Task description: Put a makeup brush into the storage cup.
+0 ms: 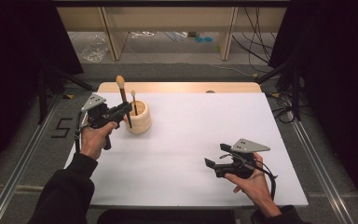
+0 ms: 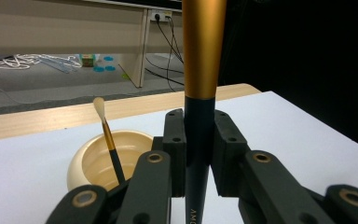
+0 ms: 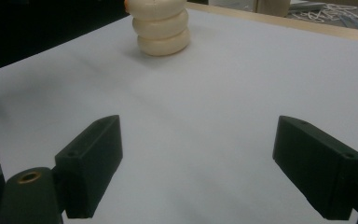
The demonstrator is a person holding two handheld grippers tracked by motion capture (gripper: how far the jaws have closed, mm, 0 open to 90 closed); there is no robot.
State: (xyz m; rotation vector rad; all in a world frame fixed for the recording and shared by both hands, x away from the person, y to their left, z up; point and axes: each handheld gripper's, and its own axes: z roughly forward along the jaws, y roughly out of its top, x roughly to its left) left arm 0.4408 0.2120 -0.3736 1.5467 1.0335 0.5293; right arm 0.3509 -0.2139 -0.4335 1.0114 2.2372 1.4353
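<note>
A cream ribbed holder (image 1: 139,118) stands on the white table top (image 1: 191,140) at the left. Inside it leans a small brush (image 1: 134,102) with a pale tip, also seen in the left gripper view as the small brush (image 2: 107,140) in the holder (image 2: 98,163). My left gripper (image 1: 123,109) is shut on a bigger brush (image 1: 122,95) with a black and gold handle (image 2: 200,93), held upright just beside the holder's rim. My right gripper (image 1: 216,156) rests low at the table's right front, jaws wide open with nothing between them (image 3: 198,163). The holder (image 3: 162,25) lies far ahead of it.
A wooden strip (image 1: 177,87) borders the table's far edge. Beyond it are the floor, cables (image 1: 256,46) and wooden furniture legs (image 1: 226,37). Dark curtains flank both sides. Bare white surface spans the table's middle and right.
</note>
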